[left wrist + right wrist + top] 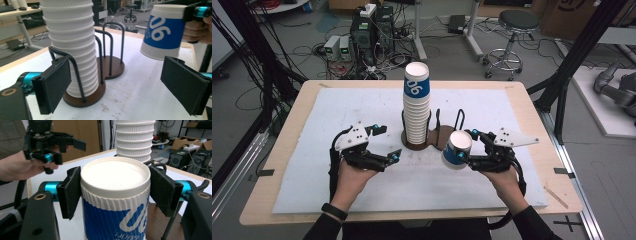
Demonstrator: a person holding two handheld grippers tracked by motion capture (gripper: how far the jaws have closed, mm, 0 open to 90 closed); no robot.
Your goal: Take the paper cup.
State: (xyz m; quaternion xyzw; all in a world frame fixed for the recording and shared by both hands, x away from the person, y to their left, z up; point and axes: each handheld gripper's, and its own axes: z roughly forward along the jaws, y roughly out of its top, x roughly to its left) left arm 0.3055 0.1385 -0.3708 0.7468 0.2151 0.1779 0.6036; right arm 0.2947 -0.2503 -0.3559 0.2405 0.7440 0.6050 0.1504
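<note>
The right gripper clamps a cup; the left gripper gapes wide, empty. Best steady the stack before seating the cup squarely.

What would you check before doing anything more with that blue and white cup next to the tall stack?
1. Right gripper clamped on the cup: ok, both pads press its sides.
2. Cup upside down like the stacked ones: ok, its base faces up.
3. Left gripper free: ok, jaws open, nothing between them.
4. Stack of cups upright in the wire holder: ok.
5. Holder's second ring vacant: ok.
6. Cup undamaged by the grip: cannot tell.
</note>
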